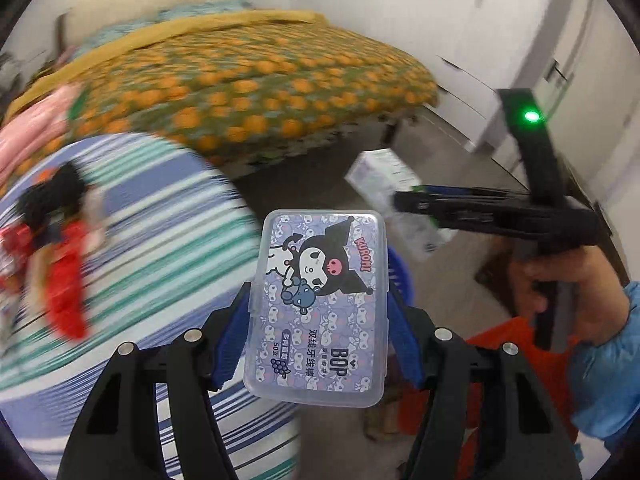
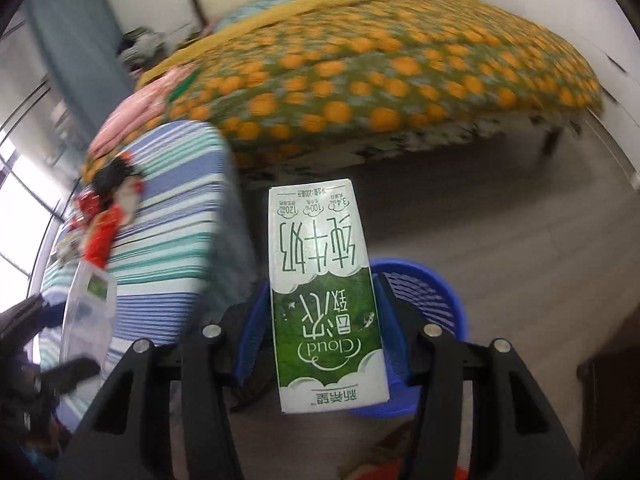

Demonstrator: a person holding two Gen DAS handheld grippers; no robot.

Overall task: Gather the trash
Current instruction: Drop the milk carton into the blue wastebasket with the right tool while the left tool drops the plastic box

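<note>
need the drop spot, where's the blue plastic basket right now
In the right wrist view the blue plastic mesh basket sits on the floor, lower right, just behind the green-and-white milk carton held in the right tongs.

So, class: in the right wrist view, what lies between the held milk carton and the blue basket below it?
Nothing. The milk carton, held by the right gripper, partly overlaps the blue basket; only bare floor surrounds them.

place: home bedroom | evidence: bed (image 2: 380, 80) under an orange-patterned quilt, far side | striped bedding (image 1: 152, 248) with scattered clothes at left | white wardrobe doors (image 1: 500, 40) on the right | blue basket (image 2: 432, 292) on the floor
</note>
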